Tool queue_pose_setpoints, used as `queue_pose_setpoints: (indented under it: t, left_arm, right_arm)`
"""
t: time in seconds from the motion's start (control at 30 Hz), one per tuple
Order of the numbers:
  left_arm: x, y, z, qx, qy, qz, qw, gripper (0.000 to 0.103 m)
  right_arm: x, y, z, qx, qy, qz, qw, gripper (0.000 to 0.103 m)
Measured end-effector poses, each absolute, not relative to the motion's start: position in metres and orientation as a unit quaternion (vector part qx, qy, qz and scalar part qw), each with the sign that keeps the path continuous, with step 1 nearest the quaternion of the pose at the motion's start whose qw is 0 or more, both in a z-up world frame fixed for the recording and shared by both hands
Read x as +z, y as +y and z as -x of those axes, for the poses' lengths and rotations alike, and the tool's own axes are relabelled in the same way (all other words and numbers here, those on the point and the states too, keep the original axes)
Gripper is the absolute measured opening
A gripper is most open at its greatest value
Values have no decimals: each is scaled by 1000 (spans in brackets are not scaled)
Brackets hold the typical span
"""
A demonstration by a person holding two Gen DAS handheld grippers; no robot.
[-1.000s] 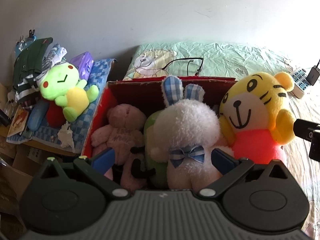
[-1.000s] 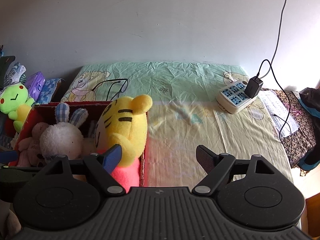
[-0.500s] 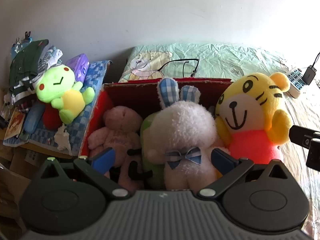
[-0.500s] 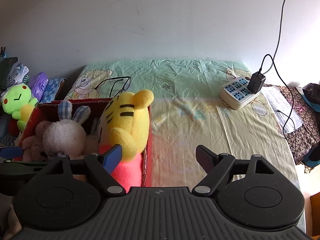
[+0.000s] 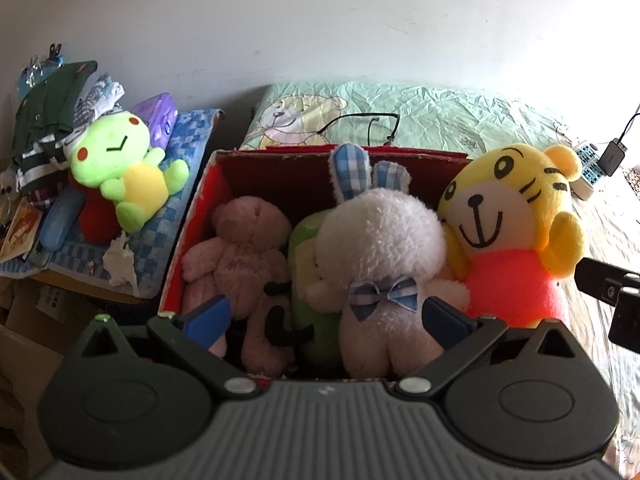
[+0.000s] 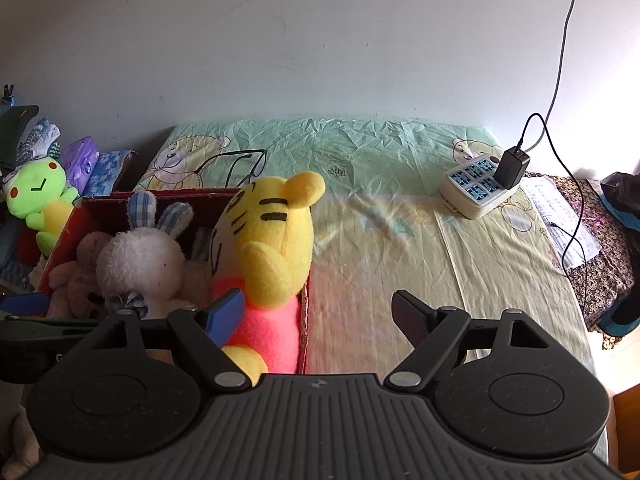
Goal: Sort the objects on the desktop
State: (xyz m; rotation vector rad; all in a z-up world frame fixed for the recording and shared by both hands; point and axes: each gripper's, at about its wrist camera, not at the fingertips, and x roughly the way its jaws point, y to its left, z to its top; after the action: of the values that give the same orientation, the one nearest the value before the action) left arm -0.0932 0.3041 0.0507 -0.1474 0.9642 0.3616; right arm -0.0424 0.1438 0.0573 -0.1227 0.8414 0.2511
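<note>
Hovering low at the near edge of the red cardboard box (image 5: 200, 216), the left tongs (image 5: 326, 316) are held level with both blue-padded fingers spread wide and nothing gripped. Between those fingers, inside the box, a fluffy white plush rabbit with blue checked ears and a bow tie (image 5: 380, 248) is seen, with a pale pink plush bear (image 5: 240, 248) to its left and a green plush toy (image 5: 308, 248) wedged between the two. A yellow plush tiger in a bright pink shirt (image 5: 516, 232) is propped at the box's right end, just beyond the right finger.

The right tongs (image 6: 320, 316) are held level over the pale green bear-print sheet (image 6: 400, 248) of the bed, spread wide and empty. Their left finger is seen just in front of the tiger's pink shirt (image 6: 272, 248); whether it touches cannot be told. The right finger is over bare sheet.

A lime-green plush frog with a yellow belly (image 5: 124, 168) lies outside the box on a blue checked cloth (image 5: 160, 224) to its left. Black-rimmed spectacles (image 6: 240, 164) rest on the sheet behind the box, and a white power strip with a black charger (image 6: 480, 188) lies well to the right.
</note>
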Motion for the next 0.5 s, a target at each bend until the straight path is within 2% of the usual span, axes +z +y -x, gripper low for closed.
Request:
queue_pose_setpoints:
  t: [0.5]
  left_arm:
    - [48,311,106,176,464,62,866,102]
  right_arm:
    - [58,156,55,118,402,57,906,82]
